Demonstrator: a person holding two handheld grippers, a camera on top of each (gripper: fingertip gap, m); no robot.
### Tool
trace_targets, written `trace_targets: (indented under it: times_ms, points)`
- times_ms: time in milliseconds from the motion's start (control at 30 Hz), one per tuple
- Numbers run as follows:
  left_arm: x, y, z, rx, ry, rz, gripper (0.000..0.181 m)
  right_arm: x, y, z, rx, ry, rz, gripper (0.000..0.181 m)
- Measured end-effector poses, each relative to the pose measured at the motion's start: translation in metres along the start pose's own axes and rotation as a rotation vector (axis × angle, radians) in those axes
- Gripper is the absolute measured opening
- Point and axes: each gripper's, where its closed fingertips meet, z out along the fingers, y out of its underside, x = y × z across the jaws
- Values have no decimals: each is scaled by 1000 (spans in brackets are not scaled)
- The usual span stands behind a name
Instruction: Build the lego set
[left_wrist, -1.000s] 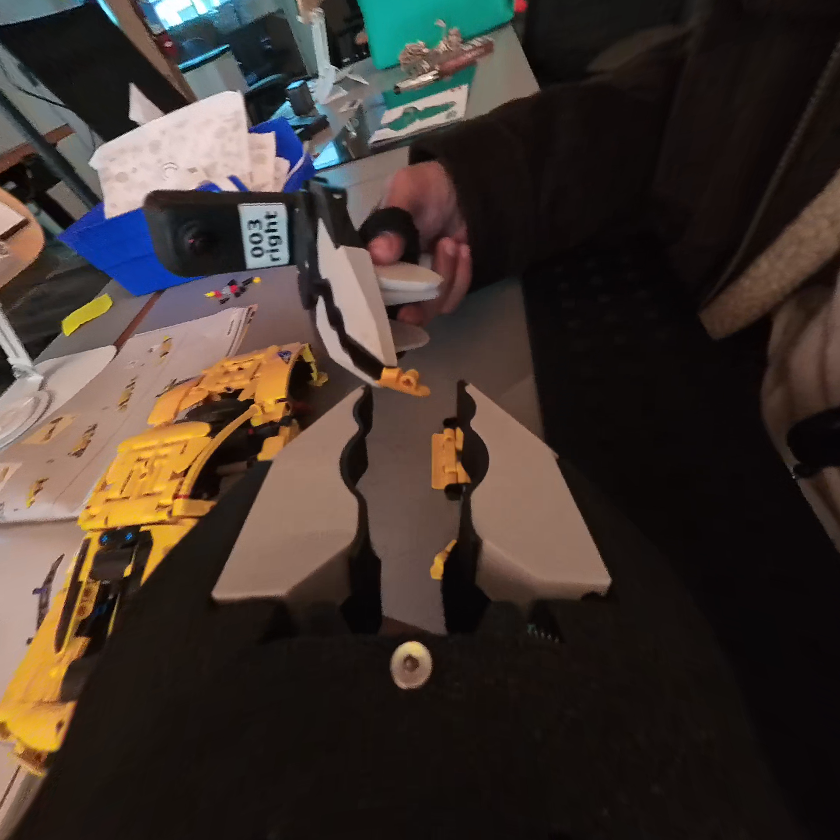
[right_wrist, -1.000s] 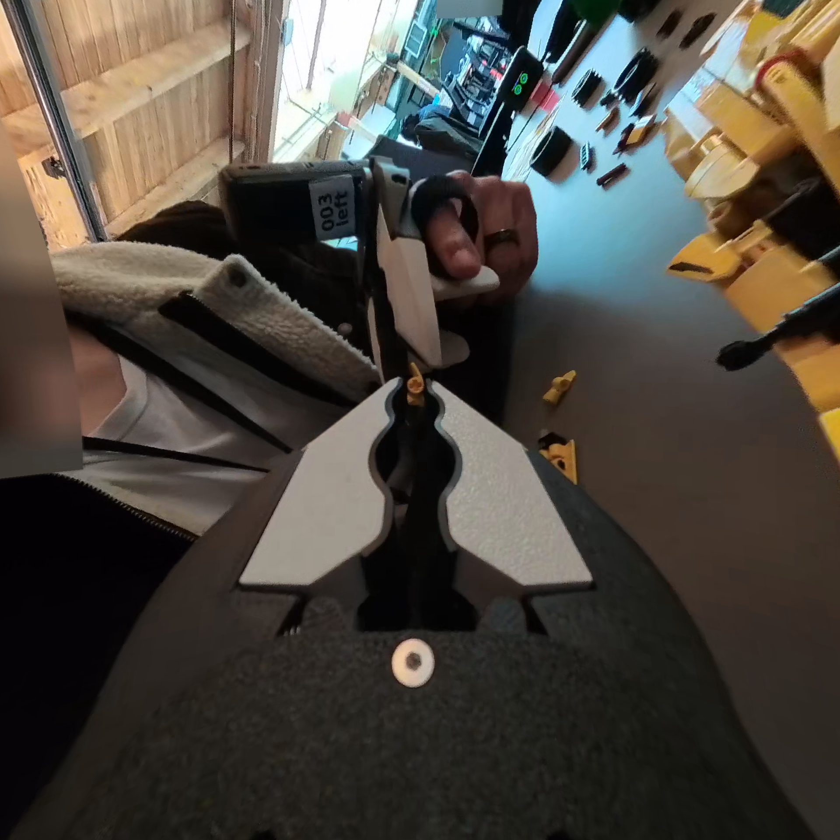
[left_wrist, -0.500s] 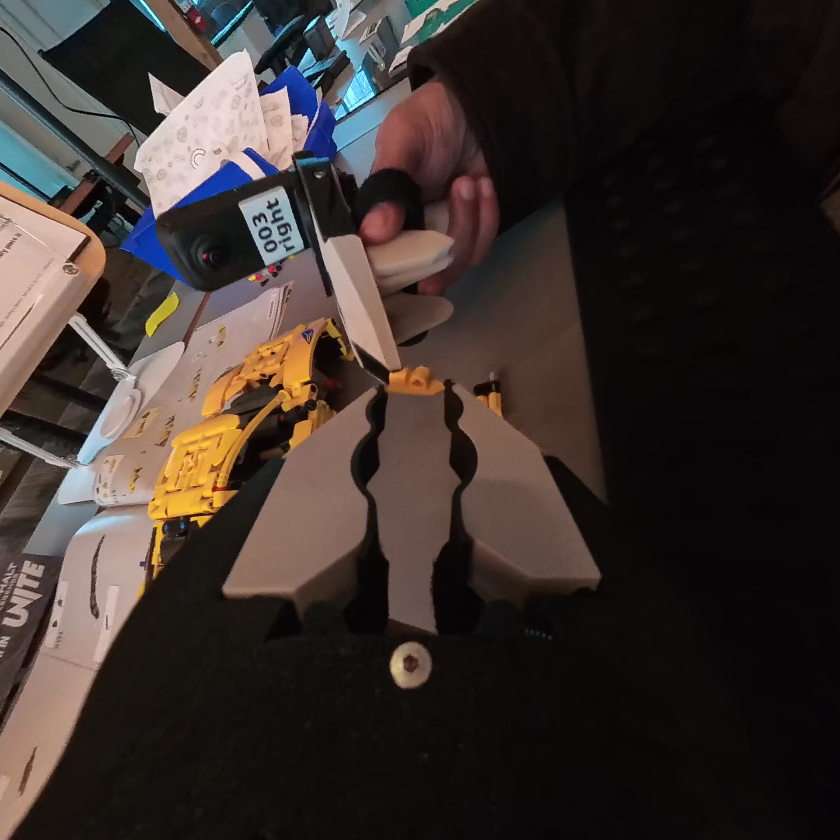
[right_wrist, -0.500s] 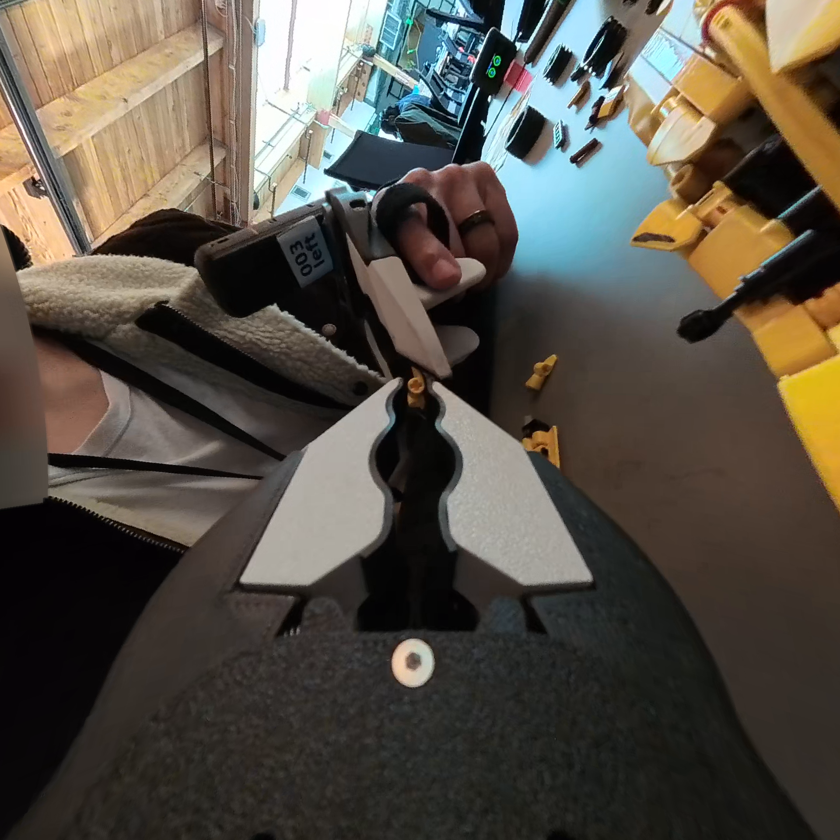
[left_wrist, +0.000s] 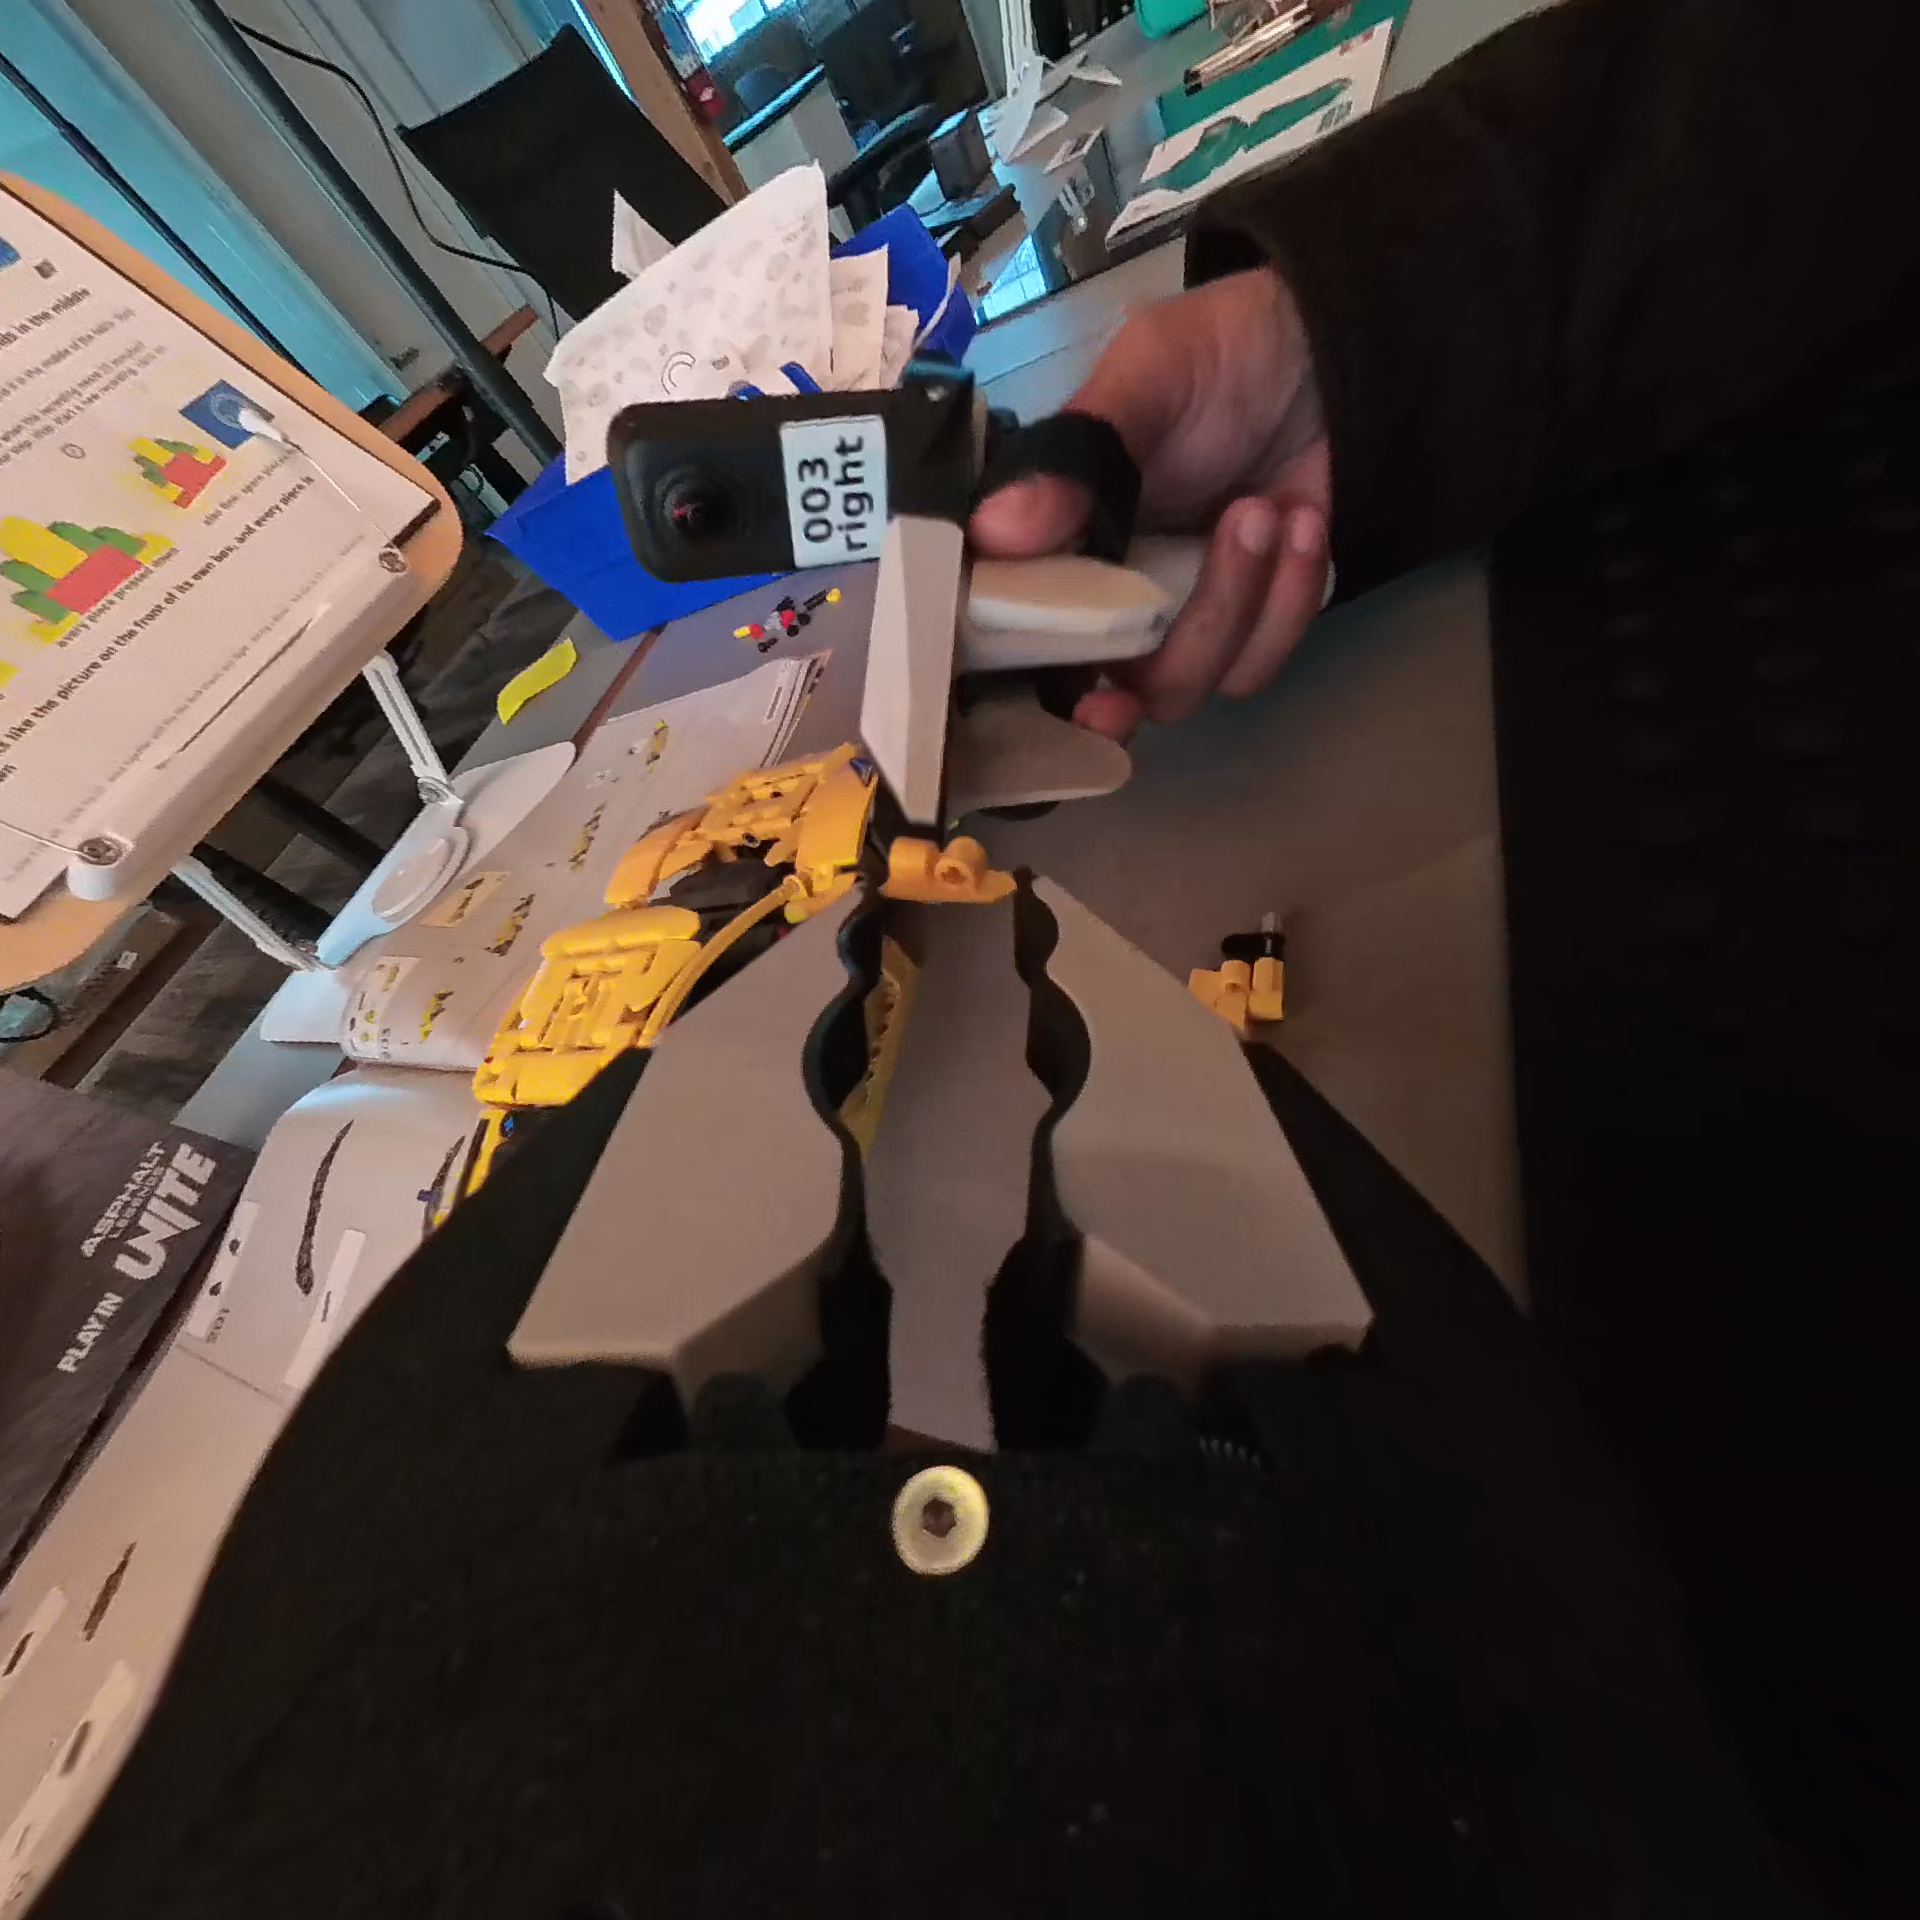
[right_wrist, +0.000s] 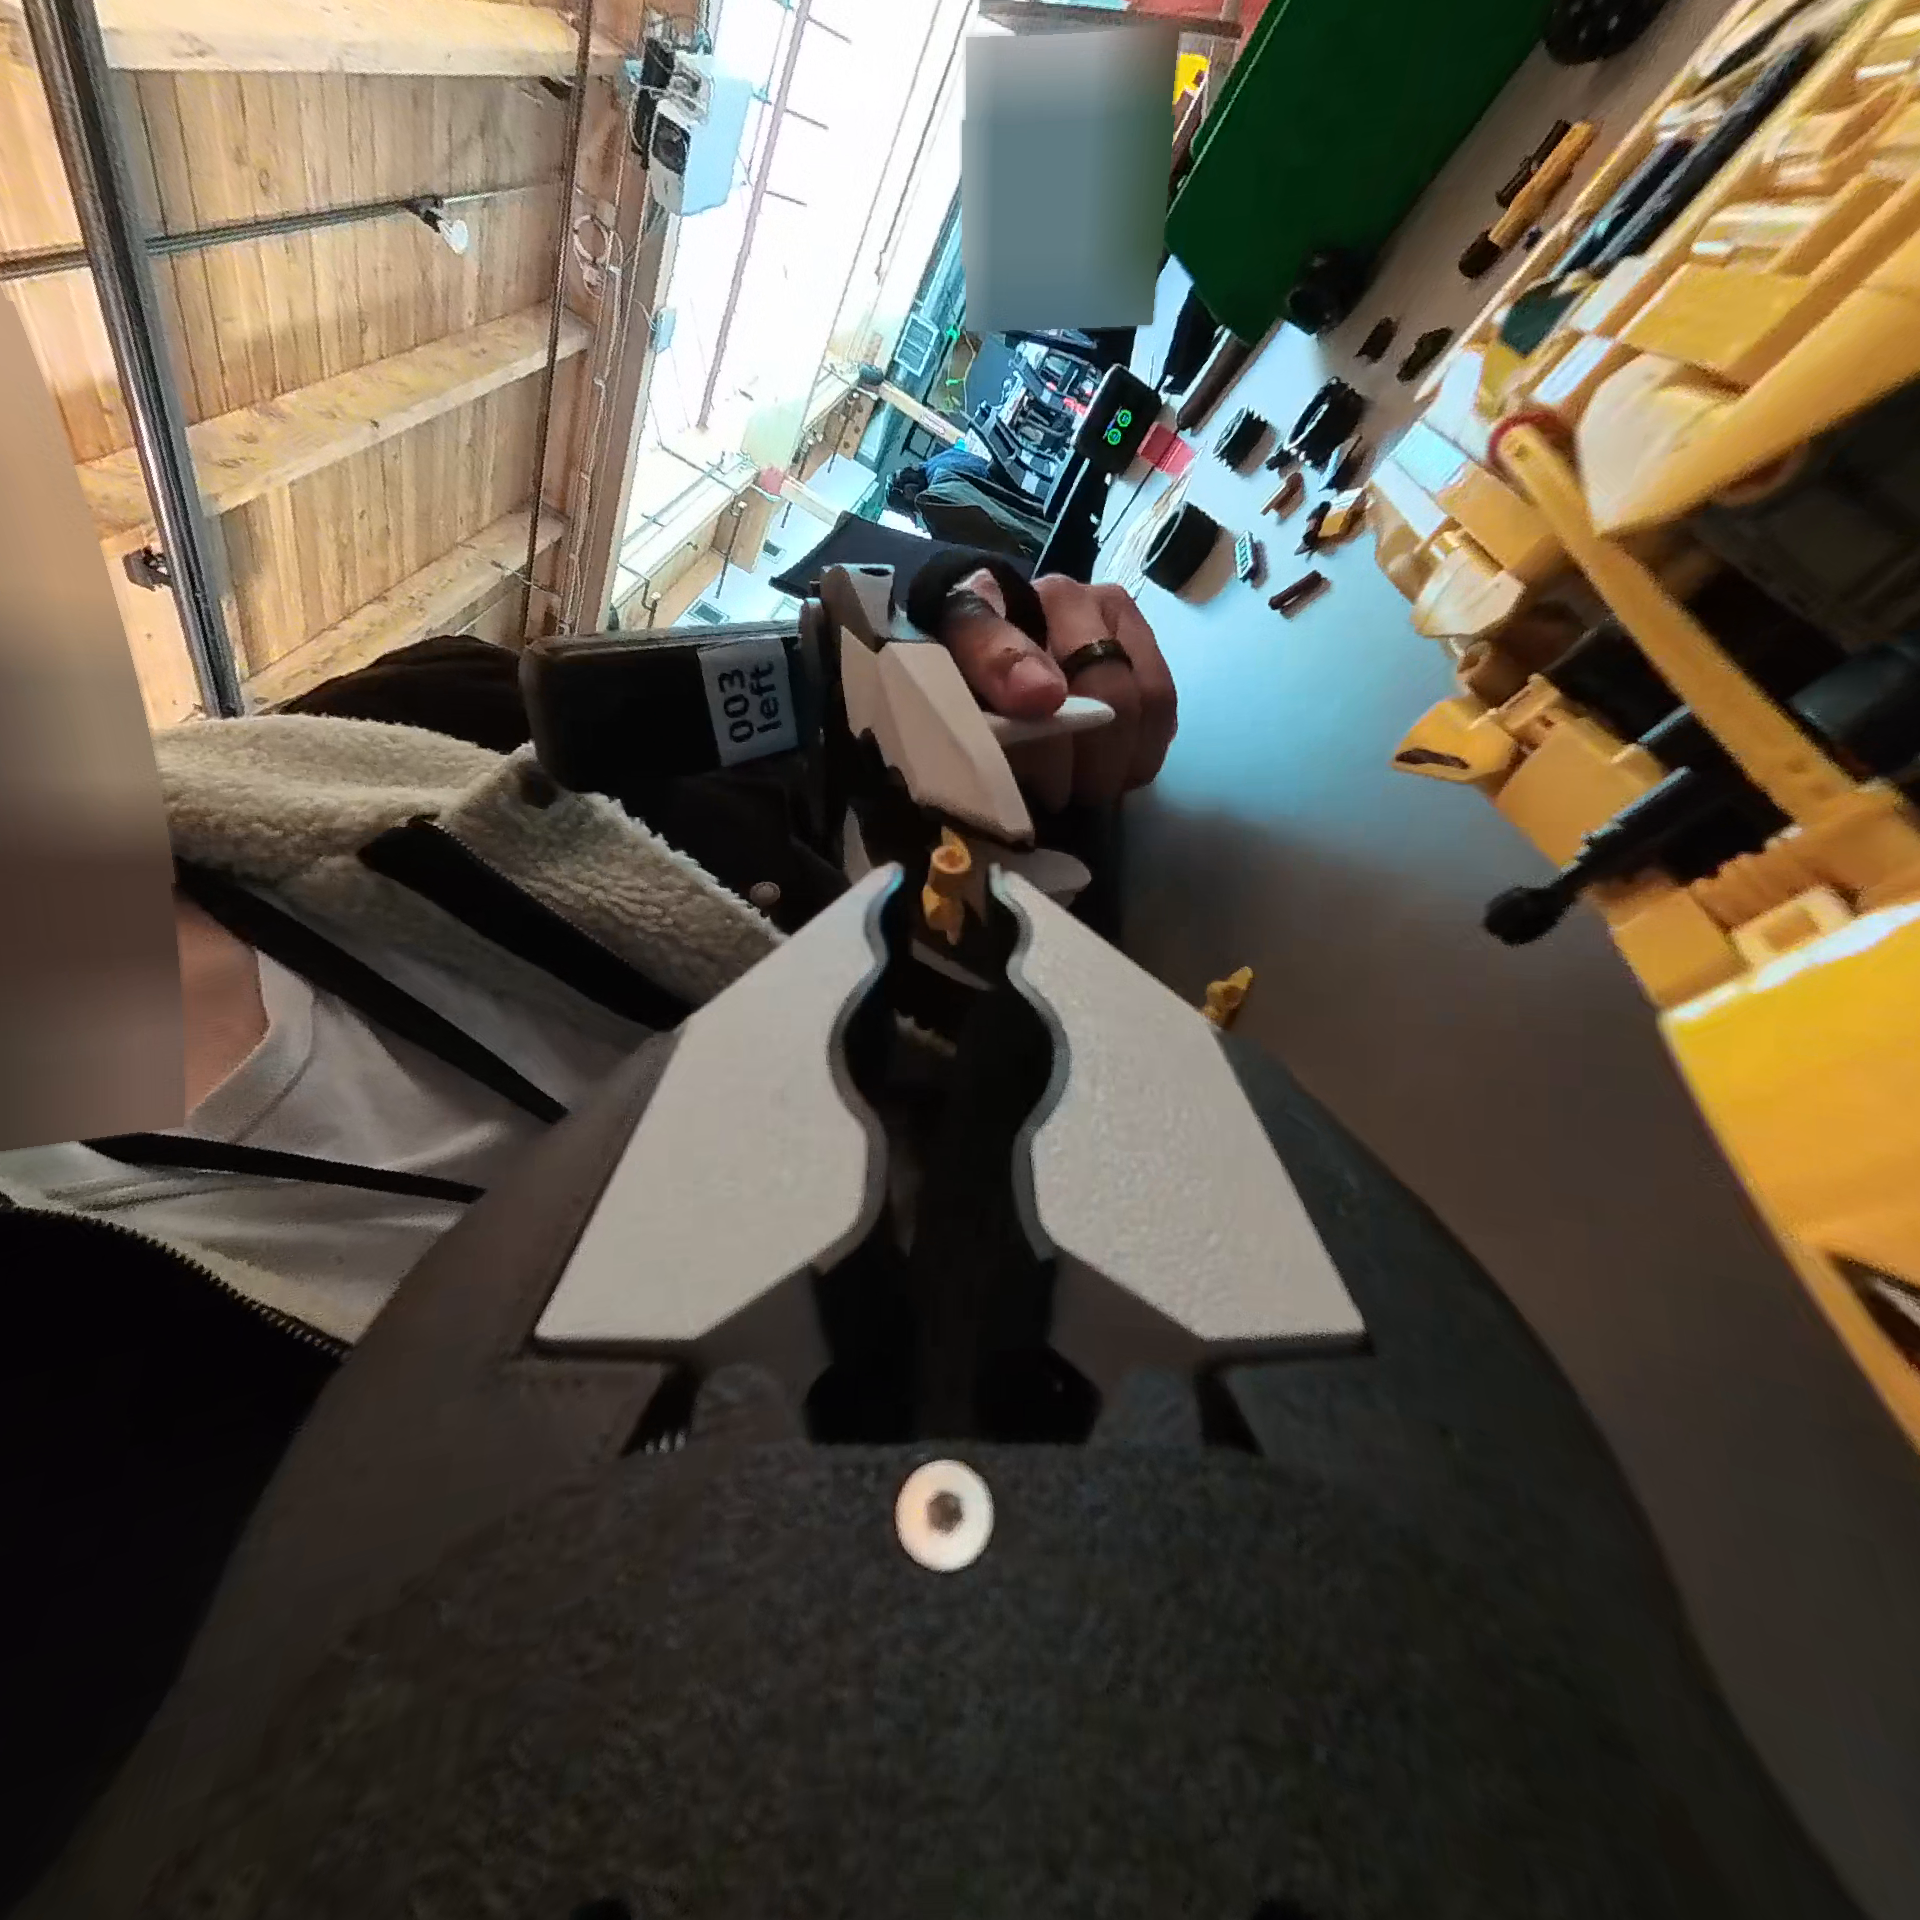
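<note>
Right gripper (right_wrist: 940, 883): jaws nearly closed, clamping a small yellow piece (right_wrist: 943, 891) at the tips. Left gripper (left_wrist: 940, 899): jaws parted, tips meeting that piece, grip uncertain. Yellow lego car (left_wrist: 623, 977) lies just left of the left gripper, on the grey table (left_wrist: 1351, 790).

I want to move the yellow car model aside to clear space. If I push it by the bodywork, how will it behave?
The yellow car model looks rigid but pieced together, so thin arched panels may pop off. No wheels visible on it, so it would probably slide across the table, not roll.
</note>
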Motion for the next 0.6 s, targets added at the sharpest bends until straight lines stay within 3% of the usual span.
trace_targets:
  times_ms: [167,400,600]
  points:
    - [3,1,0,0,11,-3,25,-1,4,4,-26,-13,9,7]
    - [25,-1,-2,23,133,8,27,0,26,9,-163,12,-3,7]
    - [16,0,-2,0,71,69,23,4,19,5,-113,14,34,7]
